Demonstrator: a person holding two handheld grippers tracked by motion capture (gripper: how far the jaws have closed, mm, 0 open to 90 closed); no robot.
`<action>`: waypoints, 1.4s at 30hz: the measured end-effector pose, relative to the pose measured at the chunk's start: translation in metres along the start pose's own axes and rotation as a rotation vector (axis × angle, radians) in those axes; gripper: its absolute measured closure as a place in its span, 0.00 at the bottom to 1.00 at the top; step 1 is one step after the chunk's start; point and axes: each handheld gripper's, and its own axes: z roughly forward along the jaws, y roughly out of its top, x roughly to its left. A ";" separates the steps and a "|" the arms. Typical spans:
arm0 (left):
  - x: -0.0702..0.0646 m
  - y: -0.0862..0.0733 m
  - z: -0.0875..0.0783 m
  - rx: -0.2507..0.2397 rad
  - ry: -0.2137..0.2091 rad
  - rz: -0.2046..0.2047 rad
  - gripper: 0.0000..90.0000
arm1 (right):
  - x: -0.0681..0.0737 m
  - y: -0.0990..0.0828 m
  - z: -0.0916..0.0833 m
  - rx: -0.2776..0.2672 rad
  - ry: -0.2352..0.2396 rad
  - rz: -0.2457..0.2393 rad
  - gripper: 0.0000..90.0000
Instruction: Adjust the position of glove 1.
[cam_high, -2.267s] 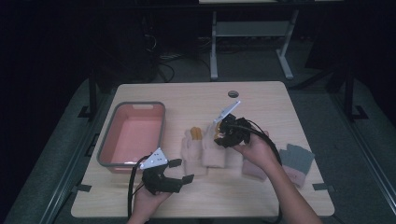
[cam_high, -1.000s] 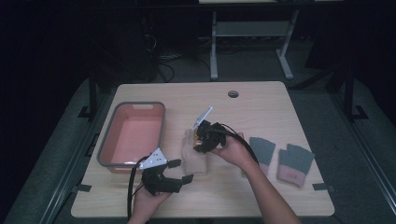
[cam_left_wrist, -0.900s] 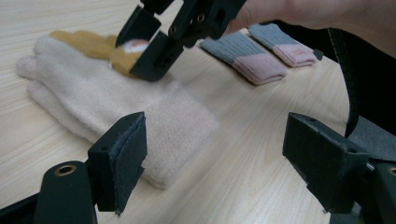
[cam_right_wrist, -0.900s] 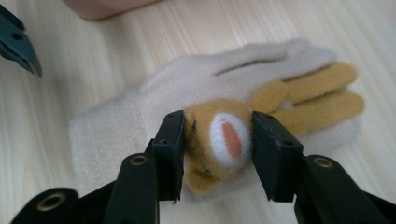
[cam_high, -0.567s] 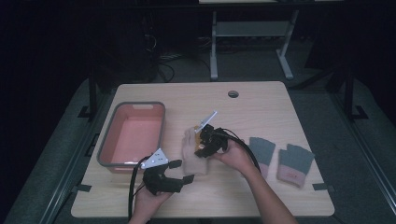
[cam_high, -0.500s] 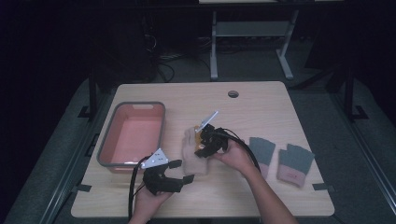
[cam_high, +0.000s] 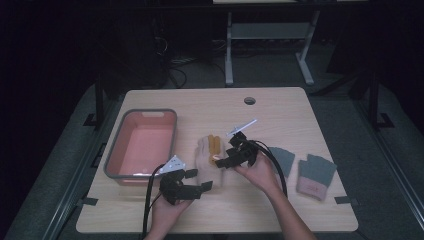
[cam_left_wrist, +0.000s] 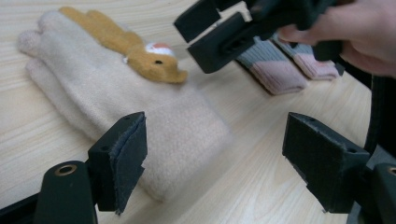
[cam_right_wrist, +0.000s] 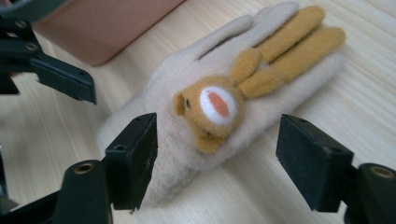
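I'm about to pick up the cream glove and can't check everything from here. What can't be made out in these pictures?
- Cream glove: in the high view the right tool covers its cuff end.
- Glove's underside: hidden against the table in every view.
- Glove's cuff: partly behind the near jaw in the right gripper view.
- Grey and pink gloves: small and dim in the high view; in the left gripper view the right tool cuts them off.

The high view is looking down from above; both gripper views are closing in low on the glove (cam_high: 209, 154), from opposite sides
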 end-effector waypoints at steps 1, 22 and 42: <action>0.001 0.001 0.001 -0.008 0.013 -0.024 0.24 | 0.000 -0.001 -0.001 -0.010 0.005 0.014 0.33; 0.008 0.001 0.021 0.053 0.126 -0.086 0.25 | -0.015 -0.014 0.001 -0.036 0.049 0.185 0.31; 0.013 -0.006 0.026 0.067 0.149 -0.154 0.25 | -0.014 -0.022 0.013 -0.037 0.088 0.215 0.31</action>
